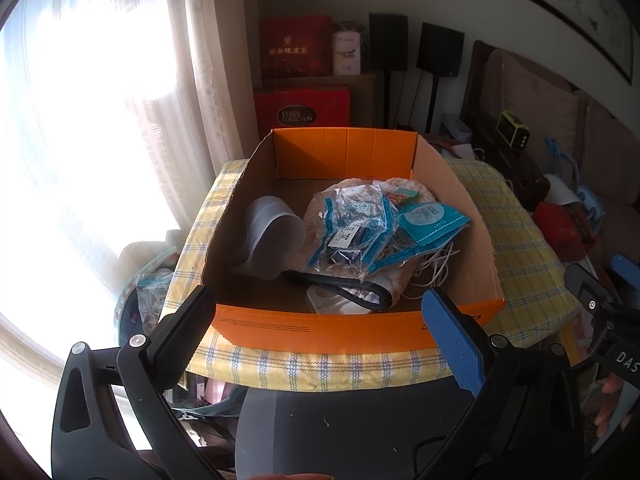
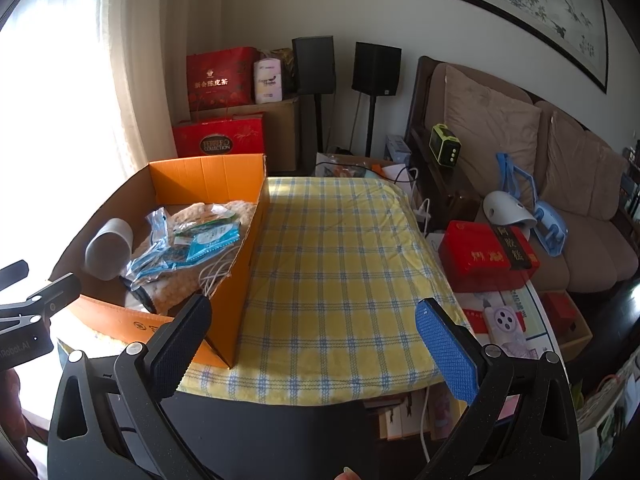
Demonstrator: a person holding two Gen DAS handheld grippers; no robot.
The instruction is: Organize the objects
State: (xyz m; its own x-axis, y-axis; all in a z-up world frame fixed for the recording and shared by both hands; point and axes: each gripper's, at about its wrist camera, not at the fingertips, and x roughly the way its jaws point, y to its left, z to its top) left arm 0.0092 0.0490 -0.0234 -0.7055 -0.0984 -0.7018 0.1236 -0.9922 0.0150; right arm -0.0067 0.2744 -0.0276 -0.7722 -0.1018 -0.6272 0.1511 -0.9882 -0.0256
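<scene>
An open orange cardboard box (image 1: 344, 152) stands on a yellow checked cloth (image 1: 516, 236). Inside lie a grey rounded device (image 1: 272, 236), clear packets with teal edges (image 1: 360, 228), a teal sachet (image 1: 432, 220), a beige fluffy item, a white cable (image 1: 436, 268) and a black strap (image 1: 340, 286). My left gripper (image 1: 320, 312) is open and empty, just in front of the box's near wall. My right gripper (image 2: 316, 324) is open and empty over the cloth (image 2: 340, 248), right of the box (image 2: 248, 248). The left gripper's body (image 2: 28, 312) shows at the right wrist view's left edge.
Red gift boxes (image 2: 222, 80) and black speakers (image 2: 376, 68) stand at the back wall. A brown sofa (image 2: 520, 152) on the right holds a red box (image 2: 480, 258), a white helmet-like object (image 2: 504, 208) and blue plastic pieces. A bright curtained window is at left.
</scene>
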